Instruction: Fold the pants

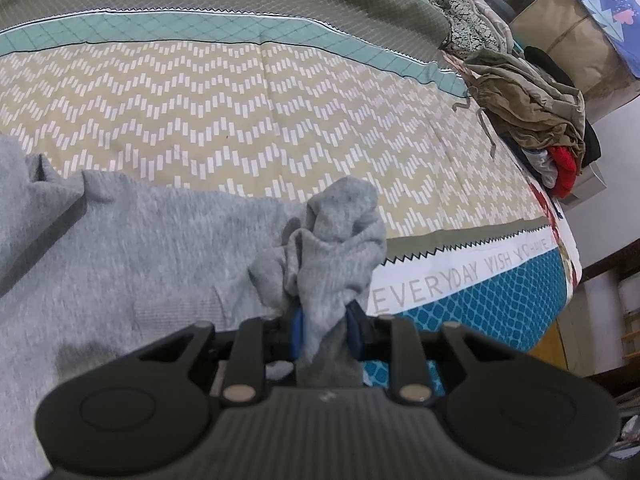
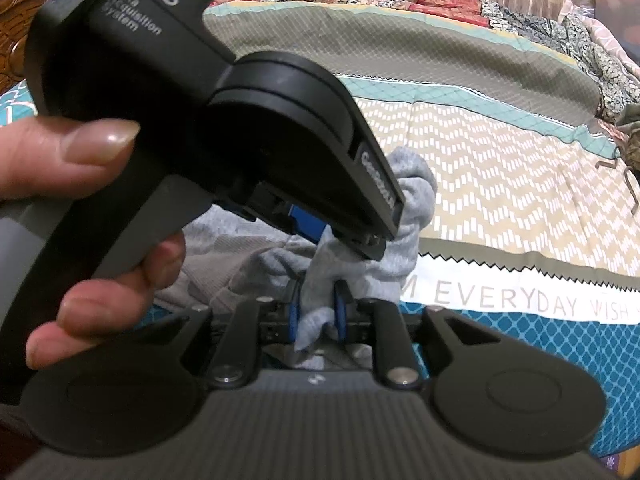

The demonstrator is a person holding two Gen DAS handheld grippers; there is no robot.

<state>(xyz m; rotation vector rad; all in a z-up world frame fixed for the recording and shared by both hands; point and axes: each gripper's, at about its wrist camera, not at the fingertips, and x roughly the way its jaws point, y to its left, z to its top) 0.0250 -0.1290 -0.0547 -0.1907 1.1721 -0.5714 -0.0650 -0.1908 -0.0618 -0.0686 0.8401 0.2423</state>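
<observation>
The grey pants [image 1: 132, 248] lie across the patterned bedspread [image 1: 248, 116], spreading to the left in the left wrist view. My left gripper [image 1: 325, 332] is shut on a bunched end of the grey pants, which sticks up between its blue pads. In the right wrist view my right gripper [image 2: 316, 314] is shut on another bunch of the same grey fabric [image 2: 412, 208]. The left gripper's black body [image 2: 224, 120], held by a hand [image 2: 80, 184], sits just above and in front of the right gripper and hides most of the pants.
A pile of olive, red and black clothes [image 1: 536, 116] sits at the bed's far right edge. Patterned bedding [image 1: 460, 4] is heaped at the back. The bed's front edge with teal print [image 2: 540, 344] runs to the right, with floor beyond [image 1: 616, 208].
</observation>
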